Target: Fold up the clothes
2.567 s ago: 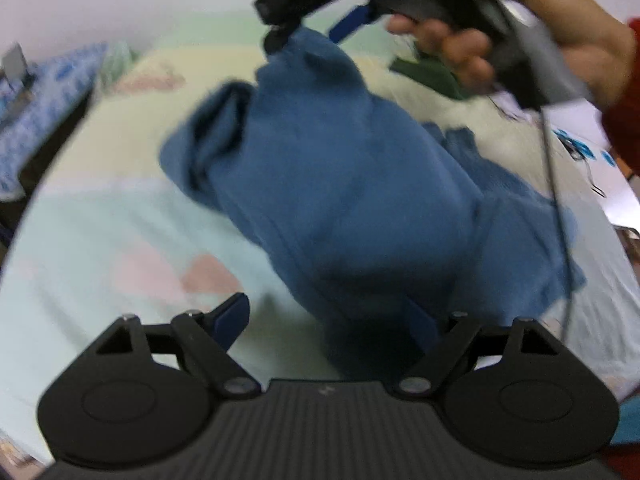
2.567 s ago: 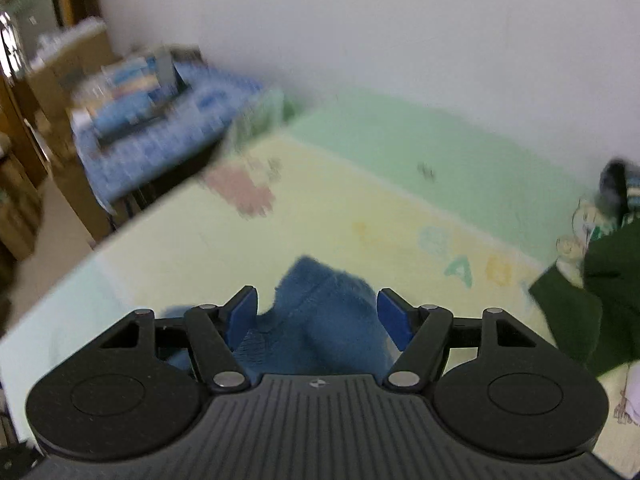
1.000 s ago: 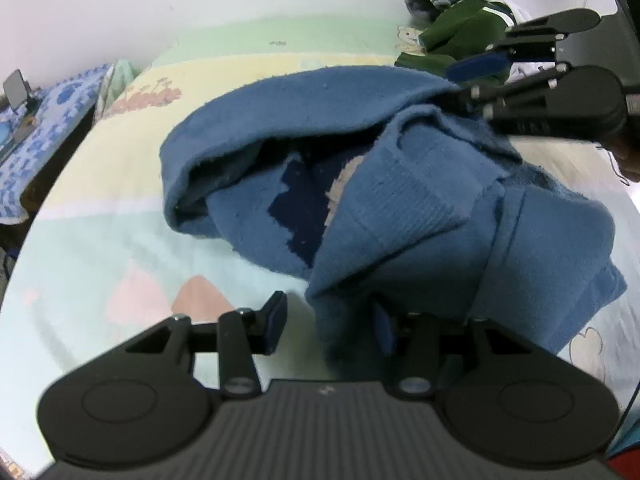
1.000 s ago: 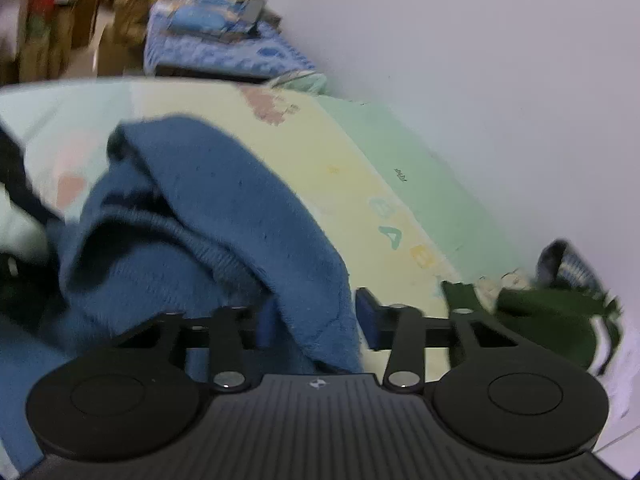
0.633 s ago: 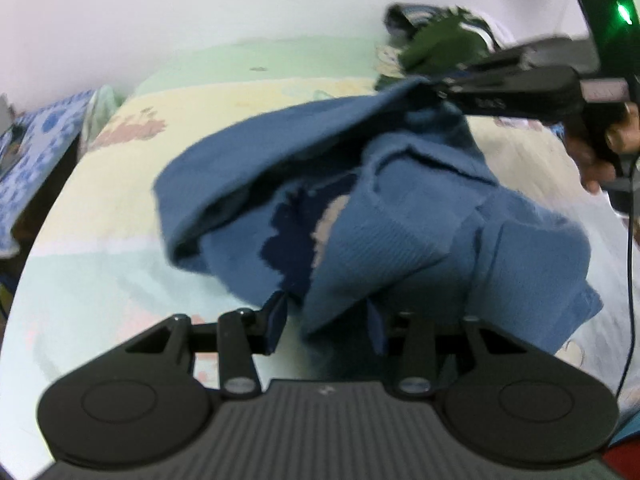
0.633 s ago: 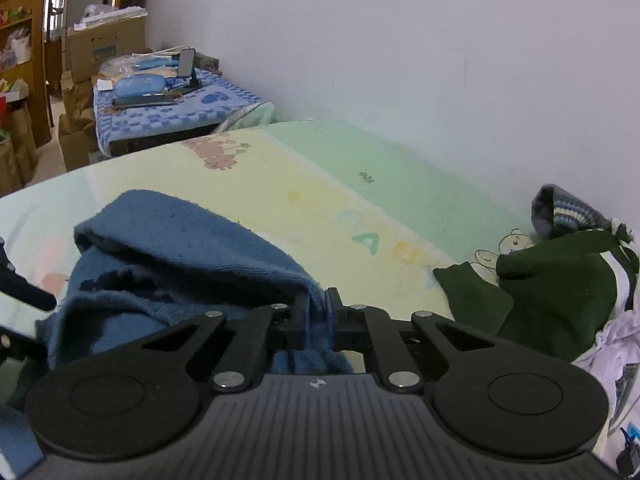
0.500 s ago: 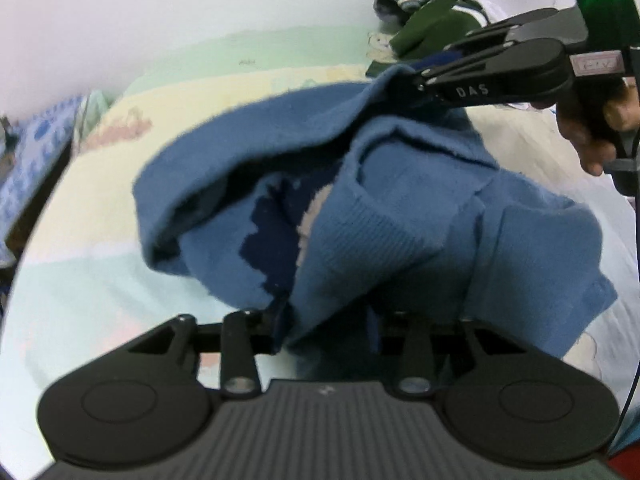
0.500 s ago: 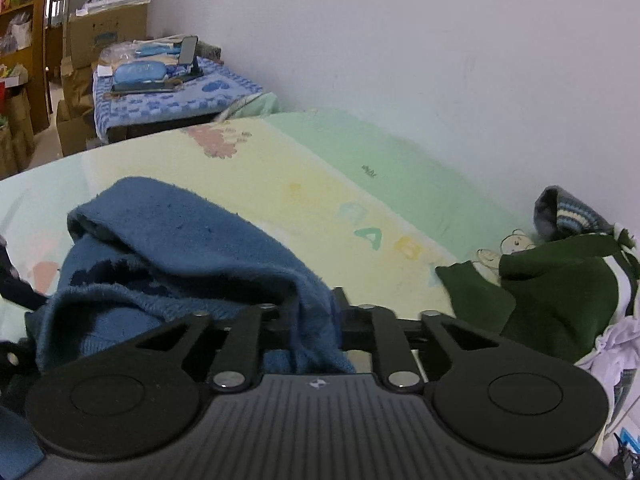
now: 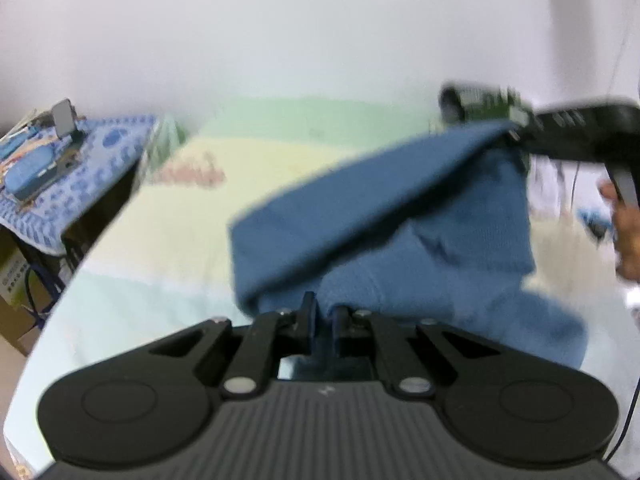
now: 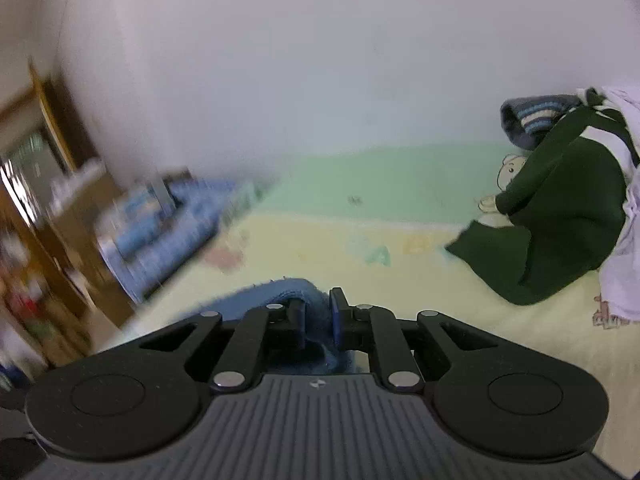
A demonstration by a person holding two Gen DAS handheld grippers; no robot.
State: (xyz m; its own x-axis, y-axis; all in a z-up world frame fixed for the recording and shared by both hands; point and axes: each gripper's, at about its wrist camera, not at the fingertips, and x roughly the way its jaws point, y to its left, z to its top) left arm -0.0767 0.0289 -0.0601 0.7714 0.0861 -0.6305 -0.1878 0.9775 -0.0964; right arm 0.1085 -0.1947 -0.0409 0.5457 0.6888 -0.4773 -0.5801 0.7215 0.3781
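A blue knitted sweater (image 9: pixel 400 216) hangs stretched between my two grippers above the bed. My left gripper (image 9: pixel 322 314) is at the bottom of the left wrist view, its jaws closing tight on the sweater's near edge, pads pressing the cloth. In that view my right gripper (image 9: pixel 516 132) grips the far corner at the upper right, with a person's hand (image 9: pixel 626 236) behind it. In the right wrist view my right gripper (image 10: pixel 316 314) has its jaws closing on a fold of the sweater (image 10: pixel 280 292), and the cloth fills the narrow gap. The picture is blurred by motion.
The bed sheet (image 10: pixel 360 208) is pastel green and yellow with cartoon prints. A dark green garment (image 10: pixel 560 220), a grey striped knit (image 10: pixel 532 116) and white cloth (image 10: pixel 624 248) are piled at the far right. A low table with a blue patterned cover (image 9: pixel 60 168) stands left of the bed.
The left jaws have shut on the sweater's edge. Both grippers have risen and drawn apart, and the sweater has come up off the bed and spread between them.
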